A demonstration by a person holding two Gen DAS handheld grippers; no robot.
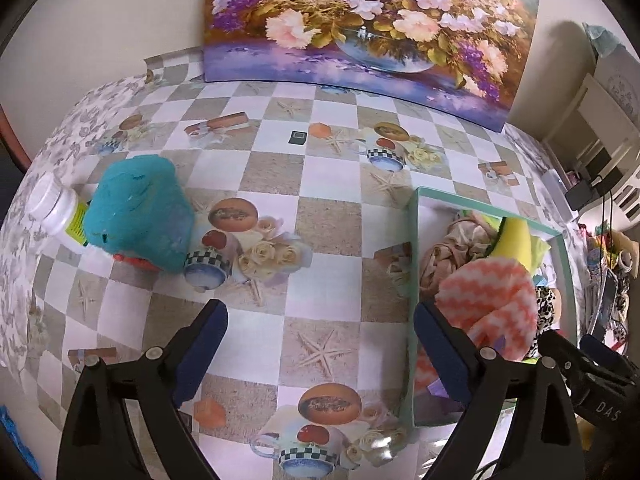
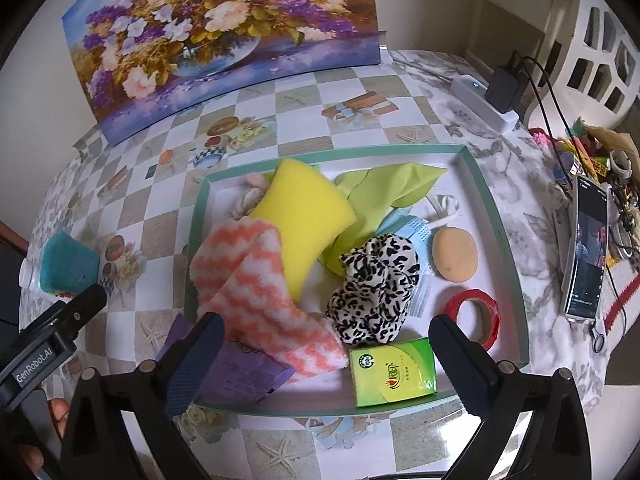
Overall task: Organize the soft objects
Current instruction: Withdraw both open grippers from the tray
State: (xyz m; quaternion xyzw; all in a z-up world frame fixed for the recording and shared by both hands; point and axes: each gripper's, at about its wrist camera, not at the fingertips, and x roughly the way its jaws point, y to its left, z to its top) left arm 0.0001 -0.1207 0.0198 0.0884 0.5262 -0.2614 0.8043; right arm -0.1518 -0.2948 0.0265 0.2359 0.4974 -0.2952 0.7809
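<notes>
- Your left claw (image 1: 320,344): jaws apart, empty, over the counter (image 1: 328,216).
- Your right claw (image 2: 326,354): jaws apart, empty, above the tray (image 2: 496,236).
- Striped cloth (image 2: 260,292), yellow sponge (image 2: 304,216): in your tray.
- Teal sponge (image 1: 140,212): on the counter, outside it.

Black left gripper (image 1: 320,344), right gripper (image 2: 326,356); blue-padded jaws, silver screws.

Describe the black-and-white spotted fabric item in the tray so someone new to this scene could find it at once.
Start at the shallow white tray with the mint-green rim on the checked tablecloth. Near its middle, in front of the yellow foam sponge and just behind the green tissue packet, sits the bunched leopard-print fabric scrunchie. It is the only item with black spots on cream; the fuzzy cloth beside it has orange-and-white zigzags.
</notes>
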